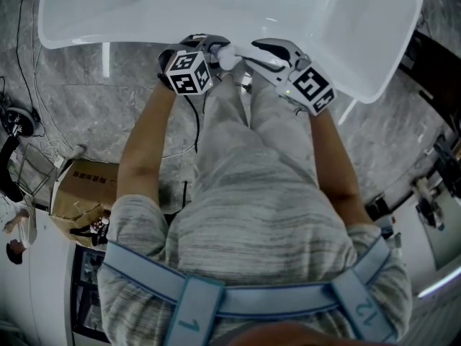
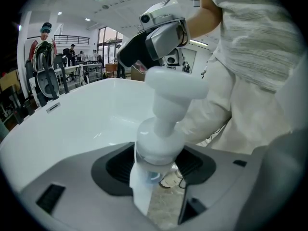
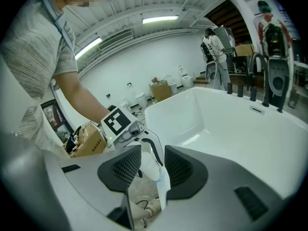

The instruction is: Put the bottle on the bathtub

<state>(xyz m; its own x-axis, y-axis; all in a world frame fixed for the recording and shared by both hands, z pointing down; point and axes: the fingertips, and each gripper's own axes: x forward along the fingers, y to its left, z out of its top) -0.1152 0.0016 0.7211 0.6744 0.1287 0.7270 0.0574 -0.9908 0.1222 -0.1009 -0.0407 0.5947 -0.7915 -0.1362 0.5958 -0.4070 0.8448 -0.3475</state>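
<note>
The white bathtub point(image 1: 130, 20) fills the top of the head view. Its near rim lies just ahead of the person's legs, above the marble floor point(image 1: 86, 107). Both grippers meet just short of that rim. The left gripper point(image 2: 155, 167) has its fingers point(image 2: 120, 165) set wide, pinching the bottle's broad white collar. The right gripper point(image 3: 153, 165) has its fingers point(image 3: 182, 167) drawn close on a white part of the same bottle. So the pump bottle point(image 2: 166, 119) hangs in the air between them, over the floor and not yet on the tub.

It looks like a light plastic bottle, stiff at the collar and neck and probably thinner-walled lower down. Its glossy skin is likely slippery, and so is the tub's smooth, rounded rim. The large pump head point(image 2: 175, 83) probably makes it top-heavy, so it may tip or skid when set down. The collar seems the safest hold, since the pump head could sink or swivel under pressure.

Most of the bottle's body is hidden under the left gripper. Only a pale strip, perhaps a label, and a bit of clear wall show. The base and the fill level cannot be seen. Which part the right gripper pinches is hard to make out, and in the head view the grippers cover nearly all of the bottle.
</note>
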